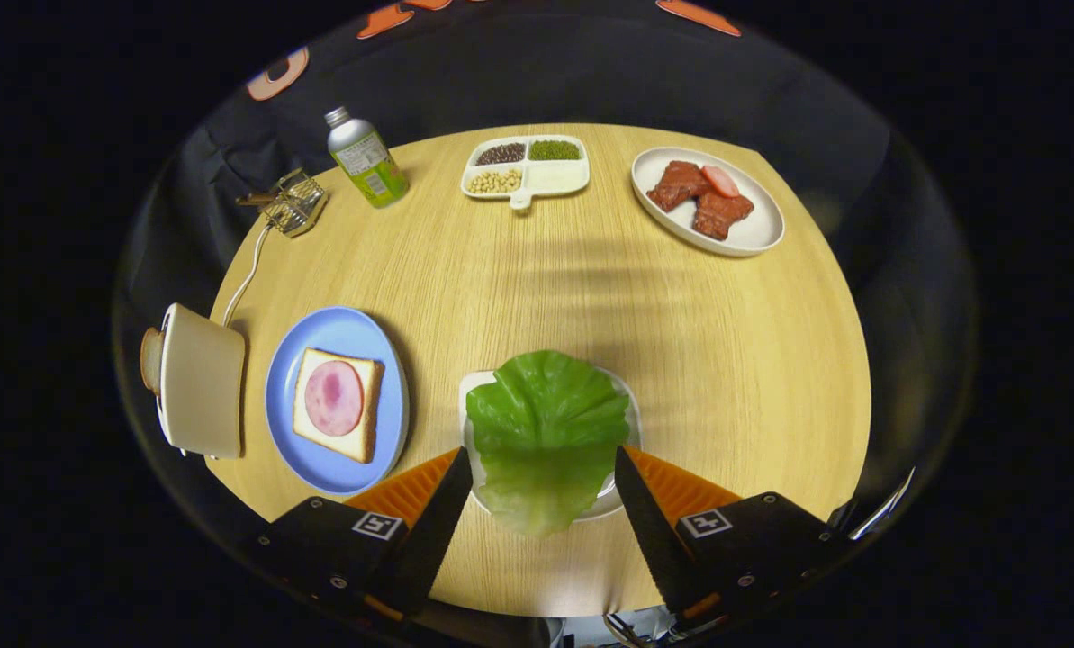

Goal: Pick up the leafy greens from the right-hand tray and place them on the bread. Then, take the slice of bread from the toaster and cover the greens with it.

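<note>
Between the wide-spread fingers of the gripper (537, 468) lies the lettuce leaf (546, 432) on its white tray (622, 387), unpinched. At nine o'clock sits the ham-topped bread (337, 403); the toaster (196, 378) stands beyond it.

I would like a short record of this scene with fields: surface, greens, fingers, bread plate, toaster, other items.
surface: round wooden table
greens: lettuce leaf lying on a small white tray, between the fingers
fingers: gripper open, one finger on each side of the leaf, not pressing it
bread plate: blue plate holding bread slice topped with ham
toaster: toaster beside the blue plate, a slice showing at its end
other items: bottle, divided bean dish, plate of meat
</note>
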`<state>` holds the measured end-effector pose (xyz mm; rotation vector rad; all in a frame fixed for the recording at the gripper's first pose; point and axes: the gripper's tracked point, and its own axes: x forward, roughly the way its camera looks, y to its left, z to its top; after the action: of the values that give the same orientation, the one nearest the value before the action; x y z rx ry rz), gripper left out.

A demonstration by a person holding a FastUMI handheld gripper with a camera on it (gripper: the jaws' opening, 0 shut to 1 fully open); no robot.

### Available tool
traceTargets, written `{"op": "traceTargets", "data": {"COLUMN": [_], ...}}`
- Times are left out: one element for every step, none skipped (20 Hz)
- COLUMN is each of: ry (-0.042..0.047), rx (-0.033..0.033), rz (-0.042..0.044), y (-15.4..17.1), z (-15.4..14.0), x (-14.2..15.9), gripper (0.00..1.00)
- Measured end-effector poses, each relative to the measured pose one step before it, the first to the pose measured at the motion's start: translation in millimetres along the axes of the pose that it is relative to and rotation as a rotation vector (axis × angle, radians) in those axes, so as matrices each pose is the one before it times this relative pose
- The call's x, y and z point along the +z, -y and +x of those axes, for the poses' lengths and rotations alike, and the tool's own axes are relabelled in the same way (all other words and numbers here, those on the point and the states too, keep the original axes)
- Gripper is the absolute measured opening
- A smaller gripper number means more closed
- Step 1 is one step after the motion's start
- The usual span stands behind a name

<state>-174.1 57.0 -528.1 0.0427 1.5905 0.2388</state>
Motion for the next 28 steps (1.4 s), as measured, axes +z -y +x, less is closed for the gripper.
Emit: {"op": "traceTargets", "data": {"ry": [-0.01386,-0.01683,-0.01510,-0.01334,-0.01237,-0.01342,-0.01030,-0.00536,-0.00621,-0.00461,-0.00290,-0.00758,-0.00776,0.00066,0.00032,-0.00110,-0.00016,-0.00243,-0.00533,0.00350,0.00490,-0.00130,-0.00281,-0.00692,0.00797,-0.00480,0.00457,0.00056], "rx": [0.00398,-0.00151,0.00042,-0.00341,-0.00261,-0.00586,-0.00818,-0.00767,-0.00430,-0.00611,0.00159,0.00030,-0.00193,-0.00197,-0.00548,-0.00554,-0.00369,-0.00322,-0.00101,-0.00026,-0.00381,-0.00274,-0.00016,0.00024,-0.00639,-0.00511,-0.00593,-0.00694], "rz": [0.00689,0.00842,0.00332,0.00359,0.00111,0.00192,-0.00249,-0.00203,0.00011,0.00470,0.00575,0.00741,0.00717,0.00234,-0.00064,-0.00176,-0.00060,0.00212,0.00219,-0.00056,-0.00104,0.00313,0.00886,0.00927,0.00586,0.00163,-0.00166,-0.00191], "y": [-0.01,-0.63,0.66,0.51,0.10,1.14,0.96,1.05,-0.18,1.32,-0.95,-0.58,-0.13,-0.02,0.31,-0.05,-0.14,-1.82,-0.80,-1.49,-0.04,-0.73,-0.87,-1.31,0.84,0.32,1.33,1.45], "z": [5.98,4.47,4.35,5.16,4.90,4.36,4.31,4.18,3.47,2.06,3.25,0.58,1.34,0.30,1.44,1.00,0.54,0.93,-0.44,-0.41,0.39,1.31,1.67,0.42,0.57,0.05,-0.10,-0.10], "x": [-1.75,-2.23,-3.12,-1.69,-1.24,-2.76,-2.61,-0.28,-1.84,0.16,-0.54,-0.40,-1.88,0.36,-0.43,-0.17,-0.33,-0.59,-1.44,-0.98,1.03,-0.93,-0.62,-1.39,2.21,-1.66,0.51,0.00], "gripper": [0.96,0.95,0.95,0.95,0.95,0.95,0.95,0.95,0.95,0.95,0.95,0.91,0.90,0.88,0.87,0.85,0.83,0.81,0.79,0.76,0.74,0.71,0.69,0.65,0.62,0.58,0.57,0.54]}}
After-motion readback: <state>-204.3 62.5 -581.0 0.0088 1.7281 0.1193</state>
